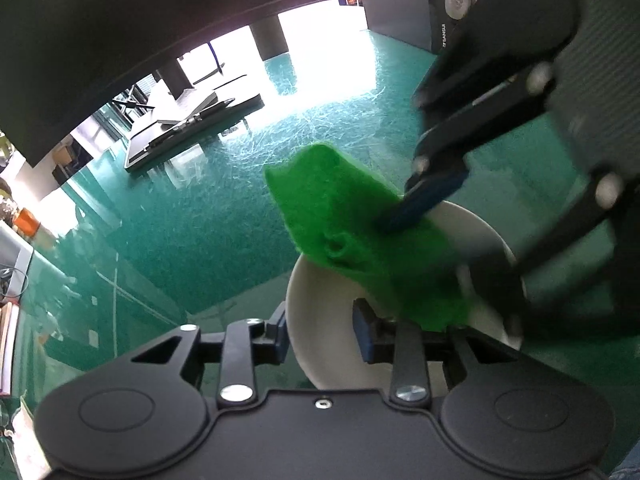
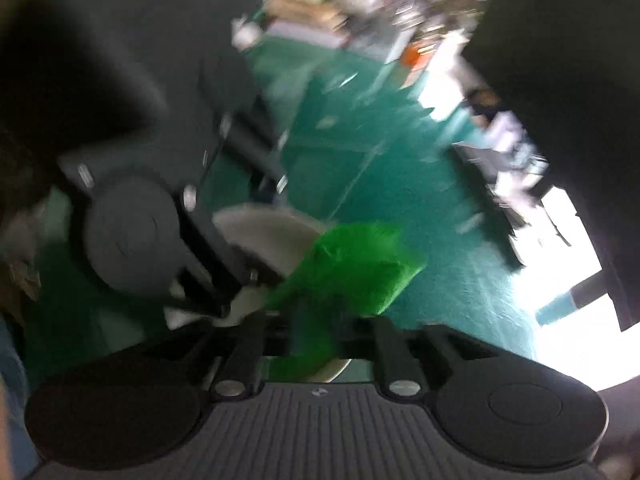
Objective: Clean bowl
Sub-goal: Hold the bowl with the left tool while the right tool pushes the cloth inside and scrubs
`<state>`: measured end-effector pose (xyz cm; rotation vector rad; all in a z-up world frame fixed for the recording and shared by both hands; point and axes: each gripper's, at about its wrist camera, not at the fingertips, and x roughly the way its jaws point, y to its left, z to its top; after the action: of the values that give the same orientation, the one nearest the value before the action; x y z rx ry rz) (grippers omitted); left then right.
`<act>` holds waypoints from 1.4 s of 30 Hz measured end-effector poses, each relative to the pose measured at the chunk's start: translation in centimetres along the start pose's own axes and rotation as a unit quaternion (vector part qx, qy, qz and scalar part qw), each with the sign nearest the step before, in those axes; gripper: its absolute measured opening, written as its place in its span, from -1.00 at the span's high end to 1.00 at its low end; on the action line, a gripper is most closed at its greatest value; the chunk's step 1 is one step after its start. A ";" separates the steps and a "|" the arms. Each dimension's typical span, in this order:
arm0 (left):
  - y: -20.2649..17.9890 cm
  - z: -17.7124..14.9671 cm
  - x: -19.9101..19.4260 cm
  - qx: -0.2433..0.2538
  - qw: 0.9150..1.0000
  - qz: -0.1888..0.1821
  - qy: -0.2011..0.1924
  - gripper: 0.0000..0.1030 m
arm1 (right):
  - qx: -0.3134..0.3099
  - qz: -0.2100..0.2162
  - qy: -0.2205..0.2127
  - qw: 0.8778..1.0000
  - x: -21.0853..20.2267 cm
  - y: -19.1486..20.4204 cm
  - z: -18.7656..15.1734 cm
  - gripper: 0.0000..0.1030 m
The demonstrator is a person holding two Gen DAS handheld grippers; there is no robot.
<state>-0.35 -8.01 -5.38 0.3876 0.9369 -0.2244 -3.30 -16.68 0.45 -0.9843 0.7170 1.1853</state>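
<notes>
White bowl (image 1: 320,320) tilted above the green surface (image 1: 180,220), clamped at the rim by left gripper (image 1: 322,334); stiff, smooth, probably fragile, so best gripped firmly there. Soft green sponge (image 1: 340,216) pinched in right gripper (image 2: 316,332), against the bowl.

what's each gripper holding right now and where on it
The left gripper pinches the white bowl by its rim wall. The right gripper holds the green scouring pad near one end, the rest sticking out over the bowl.
</notes>
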 end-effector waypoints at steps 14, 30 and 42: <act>1.3 -0.1 0.4 -0.036 0.999 -0.021 0.007 0.11 | -0.045 0.105 0.032 0.993 -0.5 -1.9 1.0 -0.07; 1.4 0.2 0.6 -0.038 0.999 -0.005 0.019 0.01 | -0.185 0.064 -0.005 0.981 -1.5 -2.9 0.9 1.00; 1.3 0.2 0.5 -0.045 0.999 -0.005 0.023 -0.02 | -0.199 0.115 0.041 0.972 1.5 -1.7 0.8 0.96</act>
<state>0.52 -6.93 -5.36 0.3074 0.9906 -0.1824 -1.32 -15.50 -0.12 -1.3142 0.6853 1.5374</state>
